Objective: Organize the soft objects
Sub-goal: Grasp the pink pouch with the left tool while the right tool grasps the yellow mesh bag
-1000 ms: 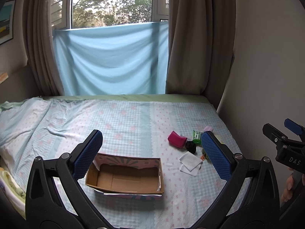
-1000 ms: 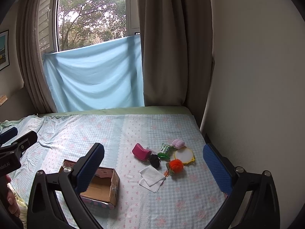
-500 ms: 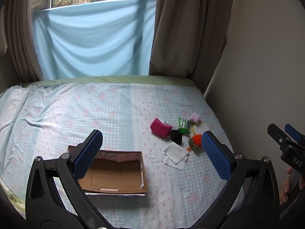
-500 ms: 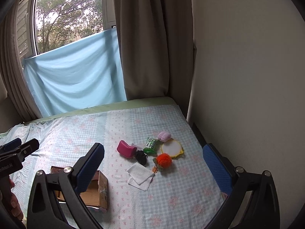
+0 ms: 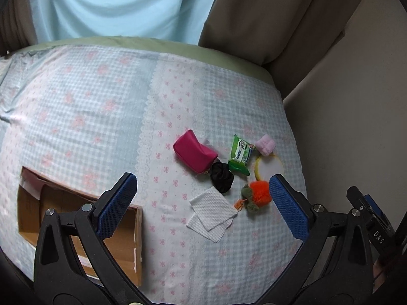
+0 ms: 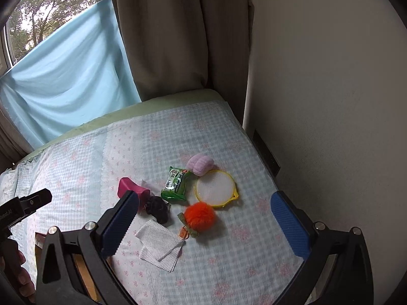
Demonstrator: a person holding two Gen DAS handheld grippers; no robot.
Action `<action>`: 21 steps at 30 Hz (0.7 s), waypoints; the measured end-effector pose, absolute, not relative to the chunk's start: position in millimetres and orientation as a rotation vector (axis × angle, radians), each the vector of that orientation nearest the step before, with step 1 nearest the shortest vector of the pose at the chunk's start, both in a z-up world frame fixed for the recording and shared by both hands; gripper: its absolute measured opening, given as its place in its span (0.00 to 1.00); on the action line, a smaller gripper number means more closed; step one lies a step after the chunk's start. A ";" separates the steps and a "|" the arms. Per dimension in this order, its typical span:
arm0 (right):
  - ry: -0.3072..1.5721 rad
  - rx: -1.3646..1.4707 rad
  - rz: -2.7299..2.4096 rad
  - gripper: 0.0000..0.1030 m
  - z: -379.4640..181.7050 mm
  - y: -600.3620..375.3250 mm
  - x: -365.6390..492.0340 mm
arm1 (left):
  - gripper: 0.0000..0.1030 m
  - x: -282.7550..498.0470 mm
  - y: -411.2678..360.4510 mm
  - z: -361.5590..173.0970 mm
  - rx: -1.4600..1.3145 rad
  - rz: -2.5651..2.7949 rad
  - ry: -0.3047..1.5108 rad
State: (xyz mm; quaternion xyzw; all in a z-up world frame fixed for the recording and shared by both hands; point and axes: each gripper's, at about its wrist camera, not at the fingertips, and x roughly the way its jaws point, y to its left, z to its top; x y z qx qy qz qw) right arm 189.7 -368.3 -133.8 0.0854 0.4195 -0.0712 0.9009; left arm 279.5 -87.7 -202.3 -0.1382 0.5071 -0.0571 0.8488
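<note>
On the bed lies a cluster of small items: a magenta pouch [image 5: 194,153], a black scrunchie [image 5: 221,177], a green wipes packet [image 5: 240,155], a pale pink sponge [image 5: 265,145], a yellow-rimmed round pad [image 5: 270,168], an orange pompom [image 5: 258,193] and white folded cloths [image 5: 212,213]. They also show in the right wrist view: pompom [image 6: 199,215], cloths [image 6: 160,245], packet [image 6: 176,183]. An open cardboard box [image 5: 76,228] lies at the left. My left gripper [image 5: 203,203] is open above the cloths. My right gripper [image 6: 203,226] is open above the pompom.
The bed sheet [image 5: 89,106] is pale blue check with pink flowers. A wall [image 6: 330,89] runs along the bed's right side, with brown curtains [image 6: 173,33] and a blue cloth [image 6: 68,68] at the far end. The right gripper's tip [image 5: 366,208] shows at the left view's right edge.
Both grippers have moved forward and tilted down toward the cluster of items, which now looks larger and closer. Both stay open and empty.
</note>
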 end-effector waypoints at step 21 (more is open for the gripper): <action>1.272 0.298 -0.164 1.00 -387.5 -419.8 367.1 | 0.89 408.9 -100.7 -444.5 -0.624 0.012 1.358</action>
